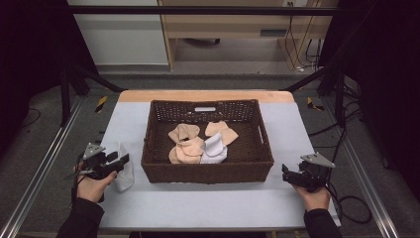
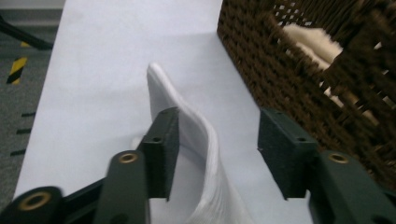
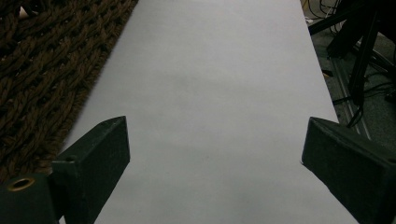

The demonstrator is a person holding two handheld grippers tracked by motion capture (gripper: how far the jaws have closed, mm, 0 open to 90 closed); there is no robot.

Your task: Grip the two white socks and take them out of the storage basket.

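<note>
Down at the surface [image 1: 208, 203], the left gripper [image 2: 217, 154] stood parted around a white folded cloth [image 2: 201, 140], one pad touching it. Its hand [image 1: 91, 186] lay low beside the brown wicker basket [image 1: 208, 172]. The right gripper [image 3: 215, 158] gaped wide, holding nothing.

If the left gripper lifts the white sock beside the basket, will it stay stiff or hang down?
The white sock will probably hang limp: it already lies in soft folds between the open pads of the left gripper. It looks thin and ribbed, so likely light and not slippery. A push would probably bunch it on the table rather than slide it.
</note>
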